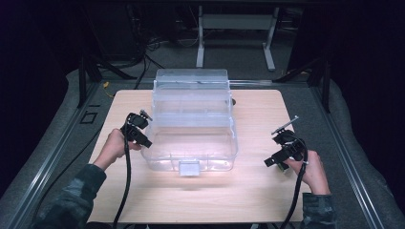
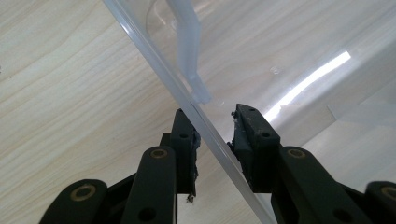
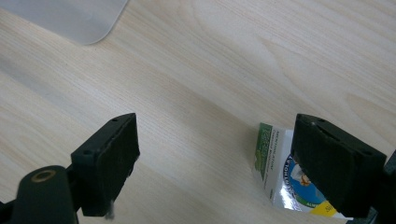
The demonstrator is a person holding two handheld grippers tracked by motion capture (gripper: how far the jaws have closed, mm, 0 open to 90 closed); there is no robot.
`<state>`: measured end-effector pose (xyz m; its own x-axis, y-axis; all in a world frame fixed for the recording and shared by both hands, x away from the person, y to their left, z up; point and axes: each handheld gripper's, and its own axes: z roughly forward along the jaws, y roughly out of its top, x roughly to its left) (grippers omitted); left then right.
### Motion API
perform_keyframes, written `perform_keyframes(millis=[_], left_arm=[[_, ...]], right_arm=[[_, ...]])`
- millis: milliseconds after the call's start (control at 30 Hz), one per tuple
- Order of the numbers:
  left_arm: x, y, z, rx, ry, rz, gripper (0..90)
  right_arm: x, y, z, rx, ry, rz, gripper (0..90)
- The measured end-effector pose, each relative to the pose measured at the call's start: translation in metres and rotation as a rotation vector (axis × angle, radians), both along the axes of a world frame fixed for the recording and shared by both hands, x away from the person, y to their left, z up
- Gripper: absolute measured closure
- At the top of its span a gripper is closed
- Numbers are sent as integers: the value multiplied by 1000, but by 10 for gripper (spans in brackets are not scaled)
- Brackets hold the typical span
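Observation:
A clear plastic box point(image 1: 191, 143) stands in the middle of the wooden table point(image 1: 239, 195), its lid point(image 1: 191, 83) raised at the back. My left gripper point(image 1: 144, 140) is at the box's left wall. In the left gripper view its jaws straddle the box's rim point(image 2: 159, 60), which crosses slantwise between them with narrow gaps on both sides, so this gripper point(image 2: 212, 114) is open. To the right of the box, my right gripper point(image 1: 274, 163) hovers low over bare wood. It point(image 3: 215, 140) stands wide open with nothing between its jaws. A small printed packet point(image 3: 280, 182) lies partly under one jaw.
A frosted latch tab point(image 1: 189, 168) hangs at the box's front. A frosted plastic corner point(image 3: 70, 18) shows at the top left of the right gripper view. Dark floor, cables and a white frame point(image 1: 236, 33) lie beyond the table's far edge.

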<state>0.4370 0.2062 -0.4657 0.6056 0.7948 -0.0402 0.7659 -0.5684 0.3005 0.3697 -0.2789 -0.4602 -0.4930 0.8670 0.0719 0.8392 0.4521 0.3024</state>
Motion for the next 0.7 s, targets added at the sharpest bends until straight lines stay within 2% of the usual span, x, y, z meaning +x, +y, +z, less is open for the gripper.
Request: perform_keyframes(millis=[100,133,167,200,233,267,367,400,433,467,567,700], left_arm=[[1,0,0,-6,8,-5,681],[1,2,1,-16,14,-7,672],[1,3,2,-34,17,-4,634],[-1,5,4,-46,19,-3,481],[-2,7,7,-58,15,-2,430],[-5,9,10,-66,7,-2,430],[-16,14,22,-76,-14,-11,309],[-20,16,27,-71,-24,-27,309],[-25,18,31,-77,-31,-44,278],[-30,21,36,-77,-43,-53,261],[-45,28,45,-40,-95,-68,195],[-61,38,48,71,-142,-57,144]], right_arm=[[0,2,0,-4,-2,8,150],[0,2,1,-11,14,15,149],[-1,3,0,-5,-6,13,149],[-2,2,0,-7,-8,12,146],[-2,1,1,-5,-14,12,146],[-2,1,1,-5,-14,12,146],[-4,0,3,-2,-27,16,140],[-4,1,4,7,-29,23,139],[-5,2,6,-8,-37,26,138],[-6,2,6,5,-35,34,137],[-7,3,8,4,-43,39,131],[-7,2,8,4,-43,37,115]])
